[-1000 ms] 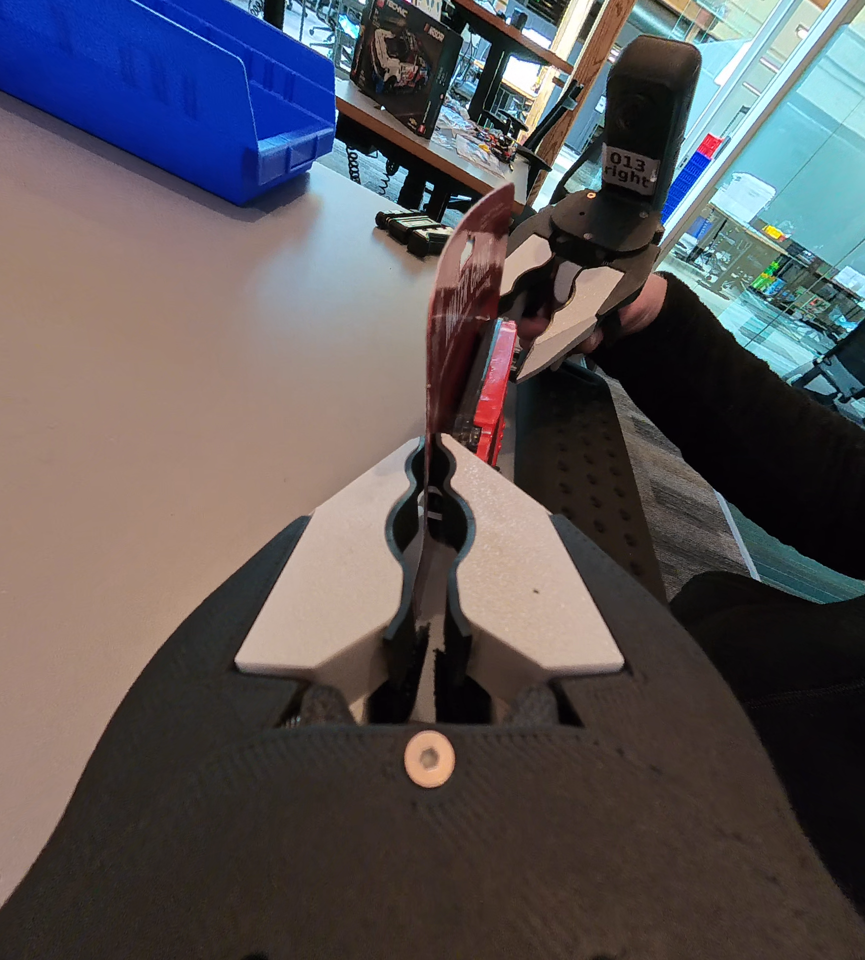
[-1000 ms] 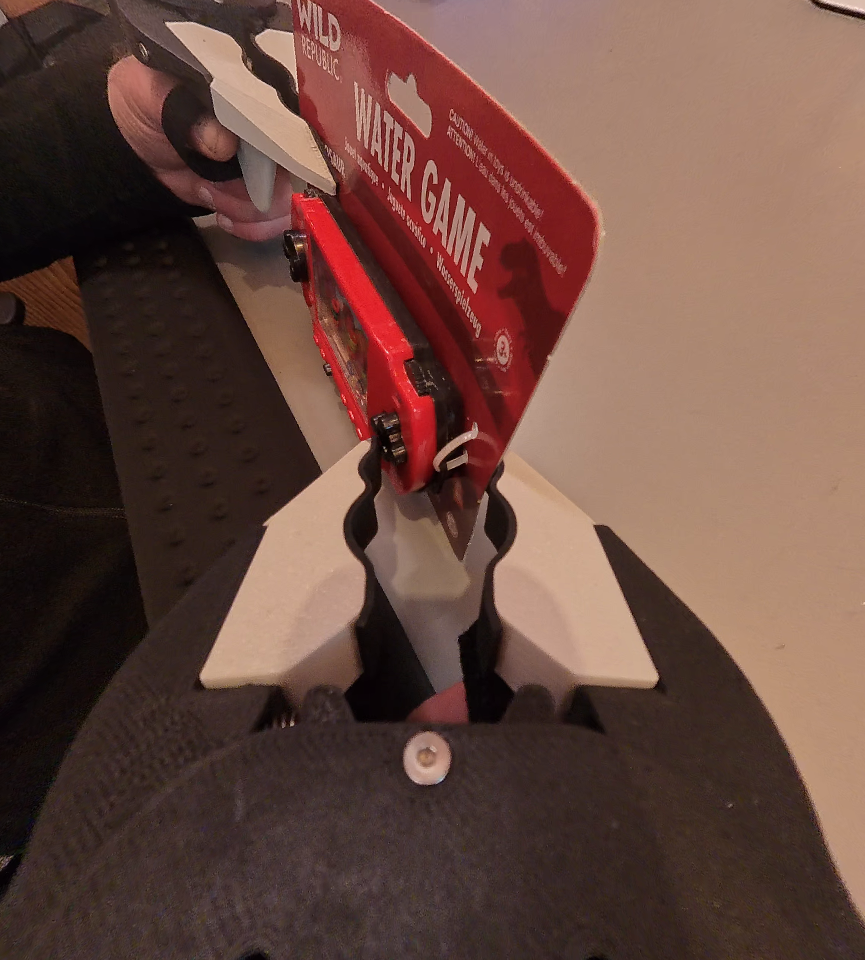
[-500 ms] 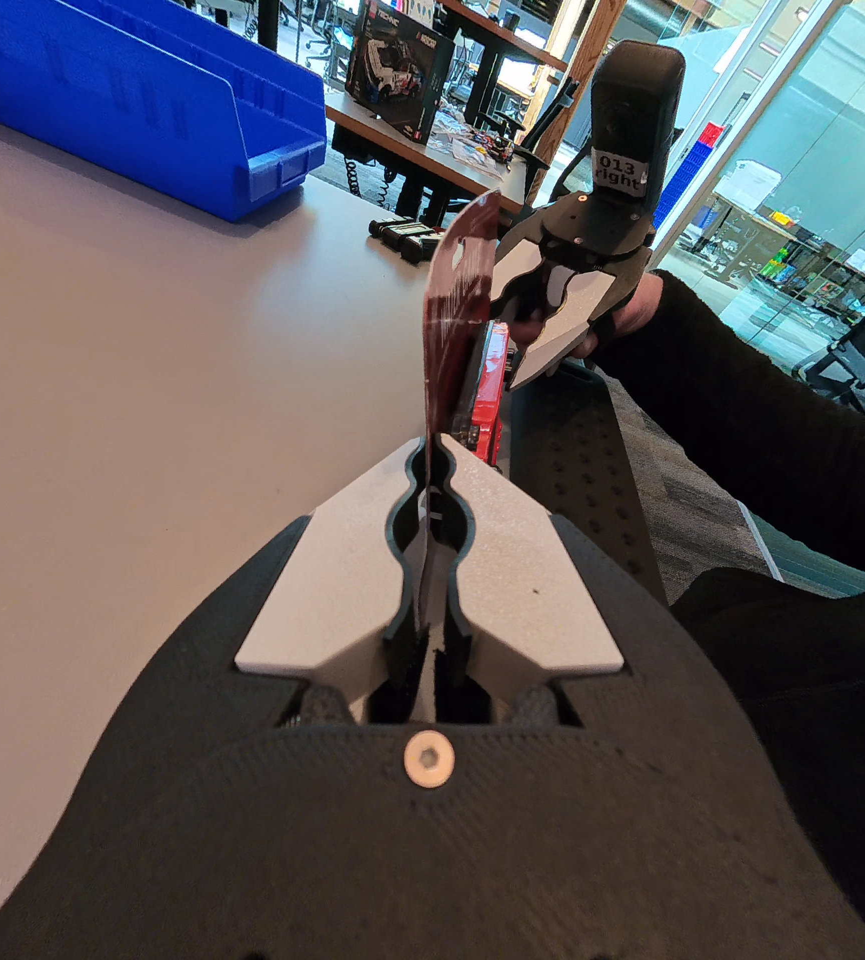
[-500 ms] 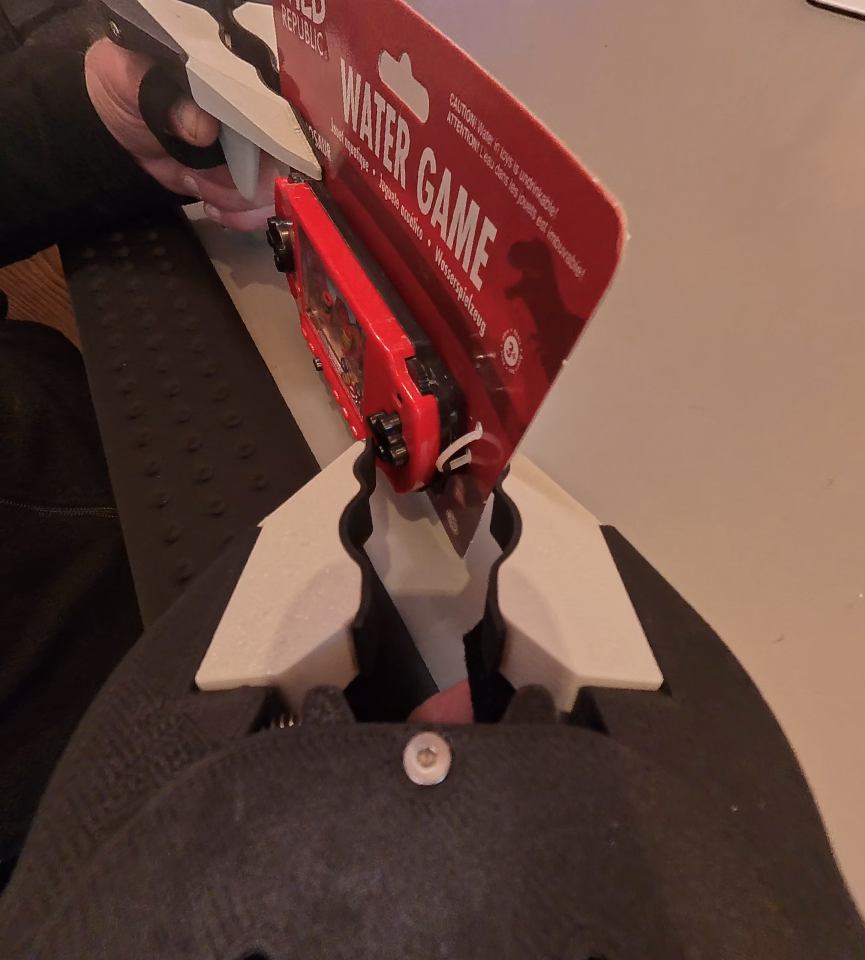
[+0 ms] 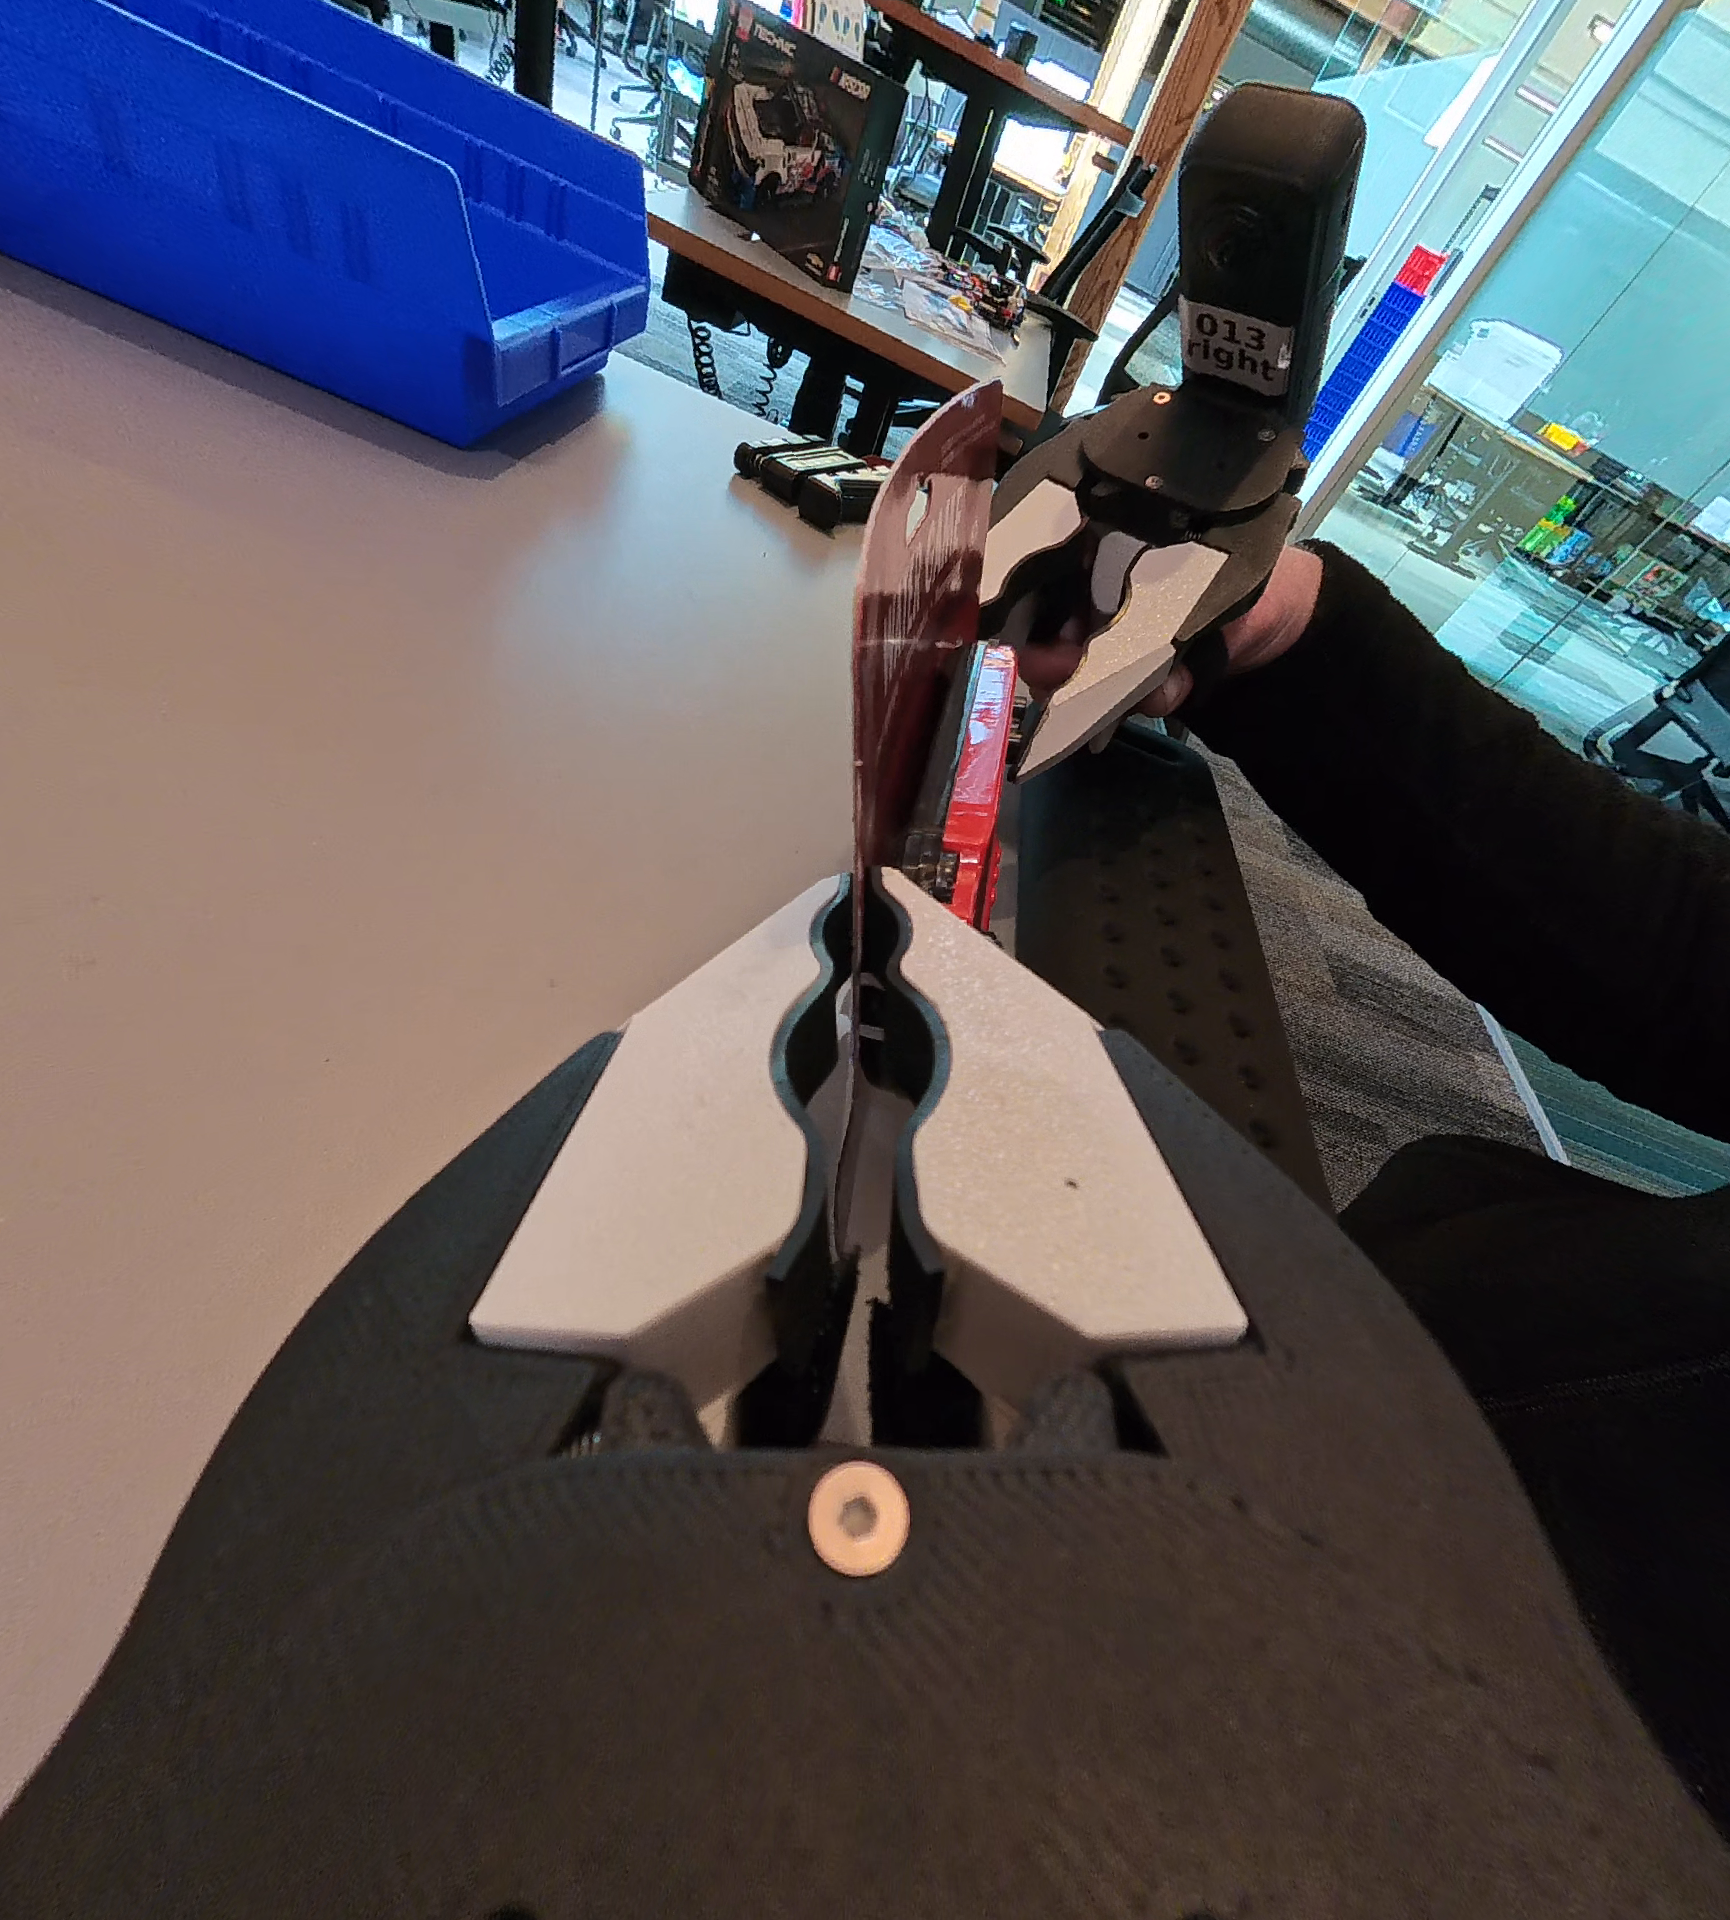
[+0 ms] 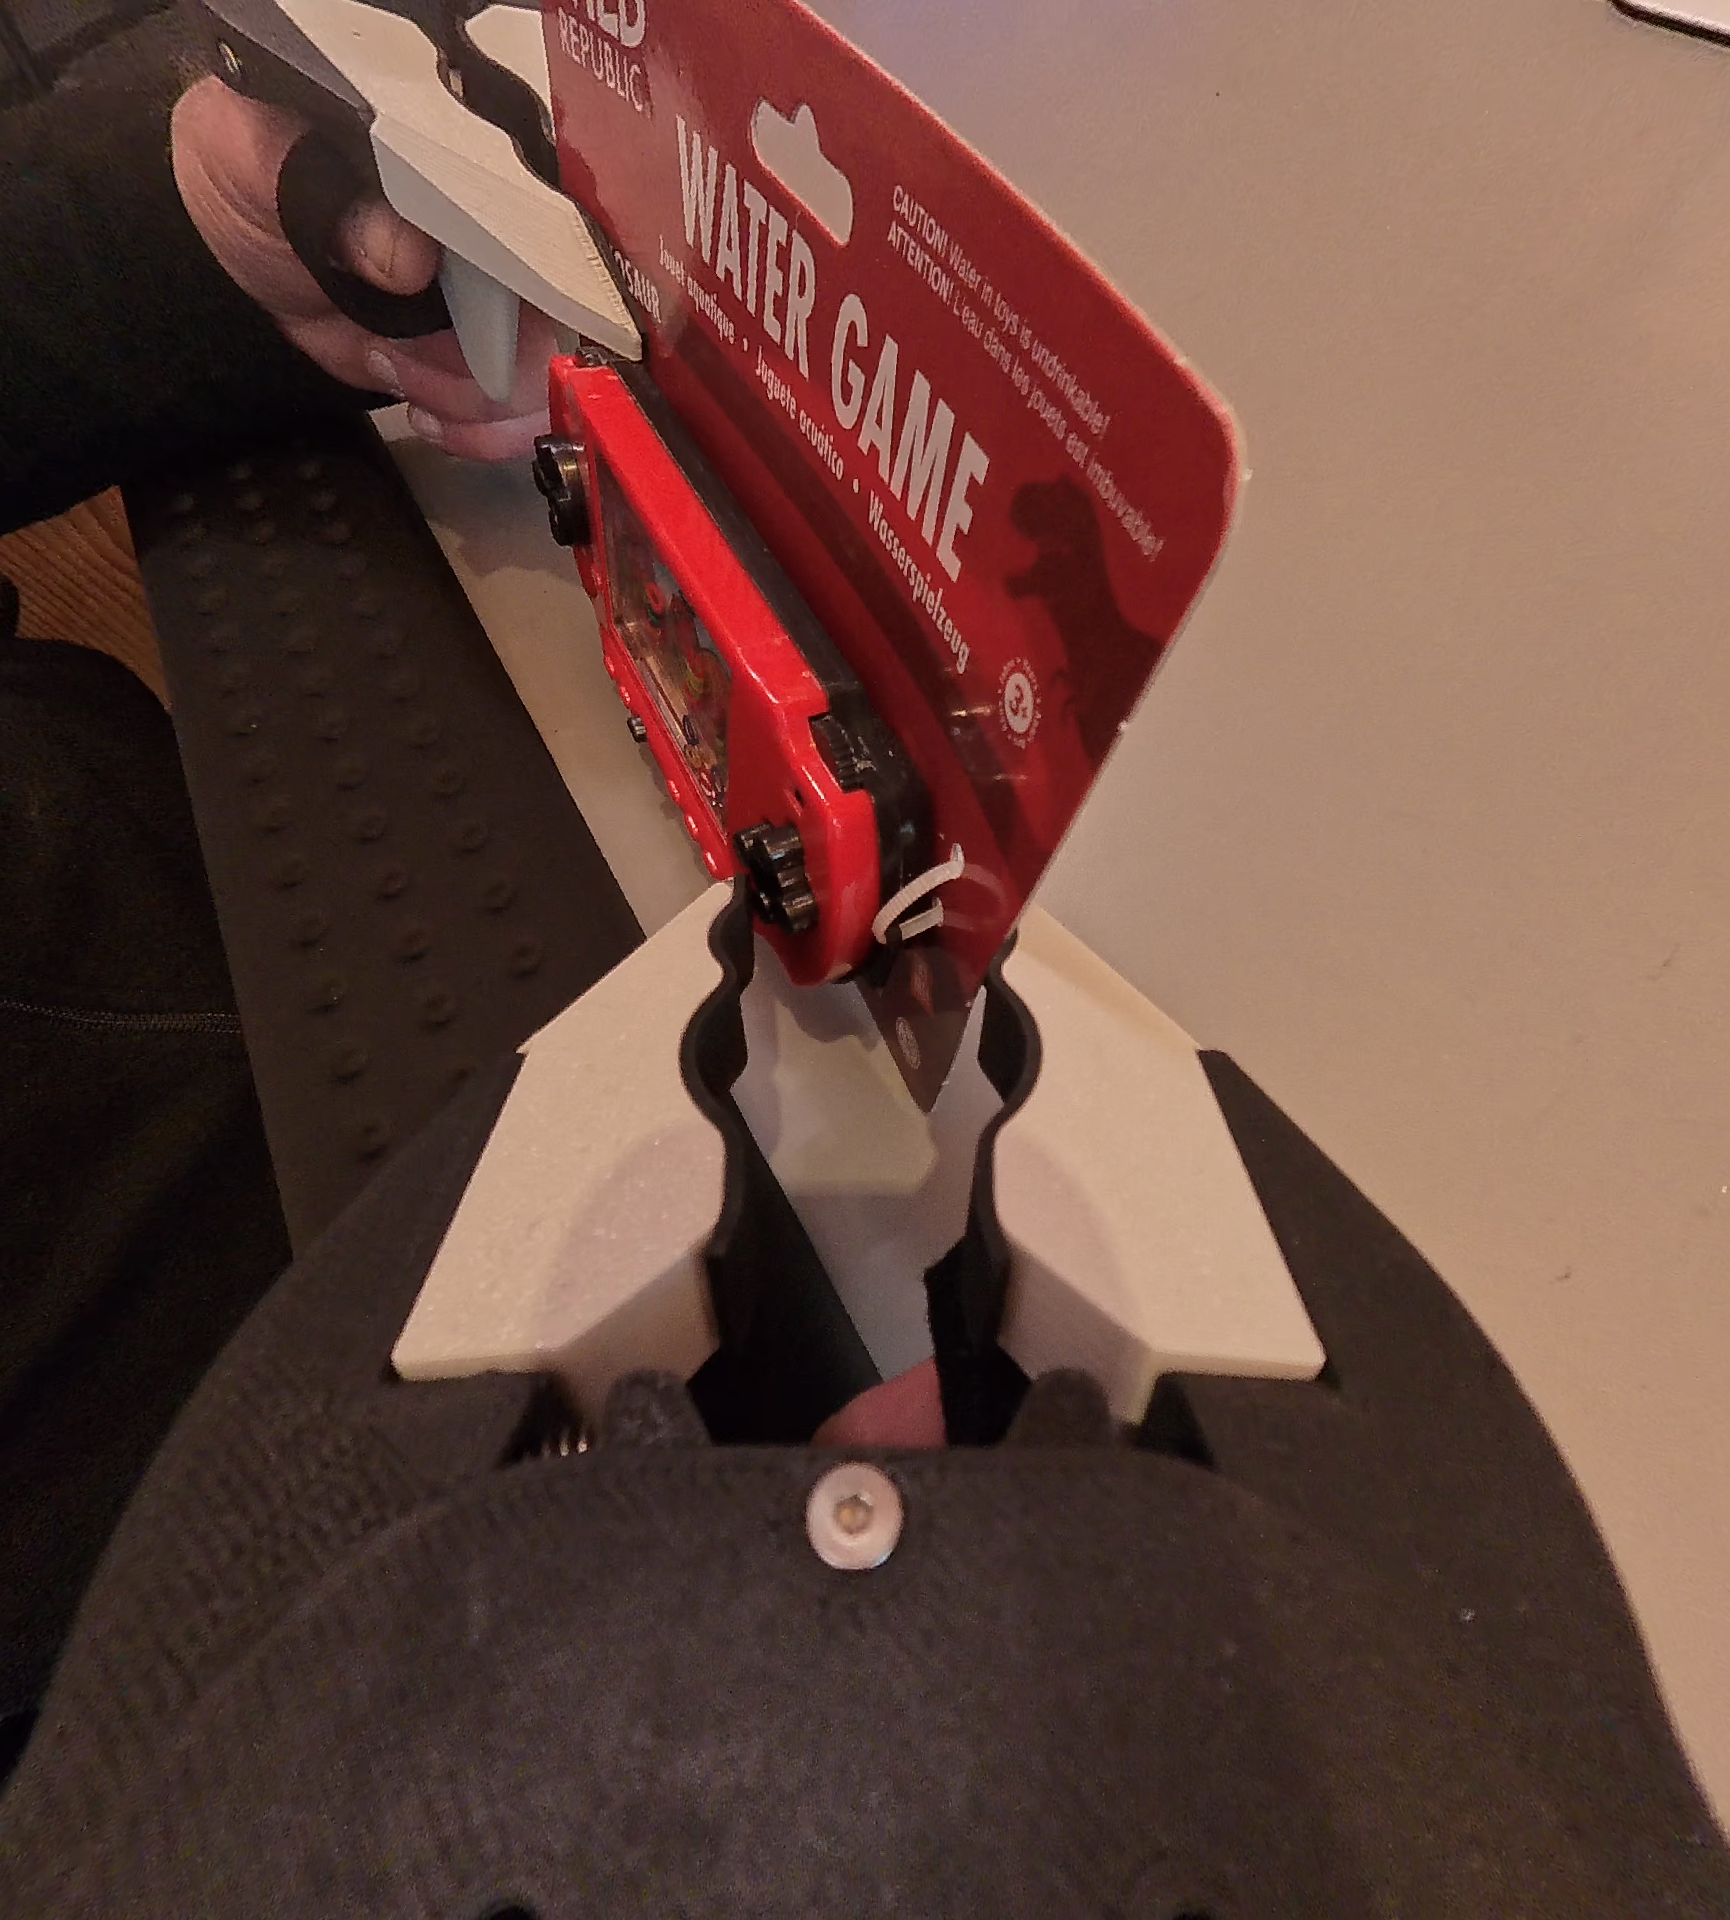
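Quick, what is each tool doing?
Left tool: shut on the red toy card.
Right tool: open around the card's other end.

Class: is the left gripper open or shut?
Shut. The left gripper has its jaws closed on the edge of the red backing card, with no gap either side.

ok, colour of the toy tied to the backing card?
Red toy with black knobs, on a red backing card. Clearest in the right wrist view.
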Motion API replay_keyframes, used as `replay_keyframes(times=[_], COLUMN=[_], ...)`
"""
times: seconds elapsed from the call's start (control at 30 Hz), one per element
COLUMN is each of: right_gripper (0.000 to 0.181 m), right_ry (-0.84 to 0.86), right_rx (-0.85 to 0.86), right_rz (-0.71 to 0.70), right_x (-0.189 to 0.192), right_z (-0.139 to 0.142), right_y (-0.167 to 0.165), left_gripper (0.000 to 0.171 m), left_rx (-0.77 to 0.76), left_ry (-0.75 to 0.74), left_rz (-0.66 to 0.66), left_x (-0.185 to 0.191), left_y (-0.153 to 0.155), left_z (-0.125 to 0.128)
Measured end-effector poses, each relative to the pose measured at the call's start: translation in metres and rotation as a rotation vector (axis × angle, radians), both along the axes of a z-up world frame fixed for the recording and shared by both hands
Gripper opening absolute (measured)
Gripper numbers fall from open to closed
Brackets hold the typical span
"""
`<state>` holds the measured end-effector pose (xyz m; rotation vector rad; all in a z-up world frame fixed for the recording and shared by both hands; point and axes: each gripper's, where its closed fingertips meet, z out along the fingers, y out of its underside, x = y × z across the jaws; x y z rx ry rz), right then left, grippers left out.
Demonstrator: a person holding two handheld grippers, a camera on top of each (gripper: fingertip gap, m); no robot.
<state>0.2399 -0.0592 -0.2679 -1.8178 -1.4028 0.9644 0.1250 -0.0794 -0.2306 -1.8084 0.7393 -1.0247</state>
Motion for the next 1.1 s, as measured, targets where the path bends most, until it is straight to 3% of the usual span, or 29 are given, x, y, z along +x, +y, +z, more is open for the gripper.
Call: replay_keyframes(times=[0.43, 0.67, 1.1], right_gripper=[0.035, 0.046, 0.039], right_ry=[-0.002, 0.005, 0.035], right_rx=[-0.002, -0.008, -0.052], right_rz=[-0.004, -0.013, -0.012], right_x=[0.001, 0.001, 0.004], right_z=[0.000, 0.000, 0.003], right_y=[0.000, 0.001, 0.002], left_gripper=[0.000, 0.000, 0.000], left_rx=[-0.001, -0.007, -0.044], left_ry=[0.012, 0.022, 0.074], left_rz=[-0.006, -0.003, -0.002], left_x=[0.002, 0.004, 0.007], left_y=[-0.003, -0.002, 0.003], left_z=[0.004, 0.003, 0.013])
